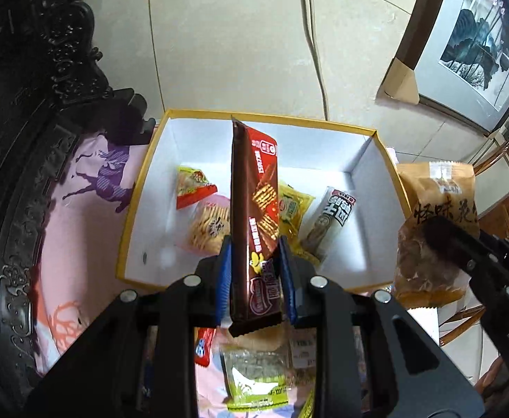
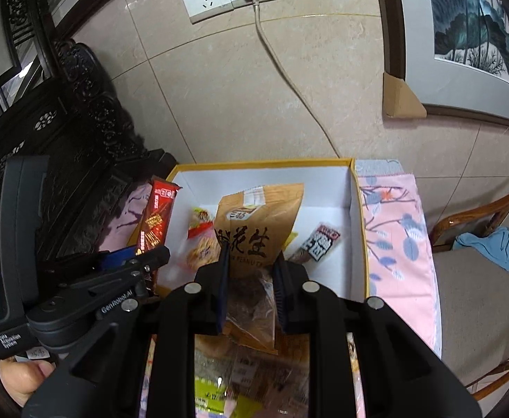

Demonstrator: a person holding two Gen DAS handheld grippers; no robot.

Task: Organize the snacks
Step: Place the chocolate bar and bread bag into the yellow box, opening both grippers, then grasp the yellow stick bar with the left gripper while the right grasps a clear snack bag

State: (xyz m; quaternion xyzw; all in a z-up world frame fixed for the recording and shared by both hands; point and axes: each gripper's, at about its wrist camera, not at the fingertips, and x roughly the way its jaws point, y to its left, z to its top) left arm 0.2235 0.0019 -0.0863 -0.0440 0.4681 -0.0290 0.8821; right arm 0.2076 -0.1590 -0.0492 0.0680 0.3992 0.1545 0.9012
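My left gripper (image 1: 254,261) is shut on a long brown and red biscuit packet (image 1: 252,216), held upright over the near edge of a white box with a yellow rim (image 1: 268,118). My right gripper (image 2: 251,268) is shut on a tan peanut bag (image 2: 258,223), also raised above the box (image 2: 265,163). Inside the box lie several small snacks: a red and green packet (image 1: 193,186), a round cracker pack (image 1: 207,224), a yellow packet (image 1: 294,209) and a black and white stick pack (image 1: 331,219). The peanut bag (image 1: 428,226) also shows at the right of the left wrist view.
A pink patterned cloth (image 2: 397,237) covers the table. More loose snacks, among them a green packet (image 1: 254,379), lie below the grippers. Dark carved furniture (image 1: 28,104) stands at the left. A grey cable (image 2: 282,69) runs down the tiled wall from a socket. A wooden chair (image 2: 474,278) is on the right.
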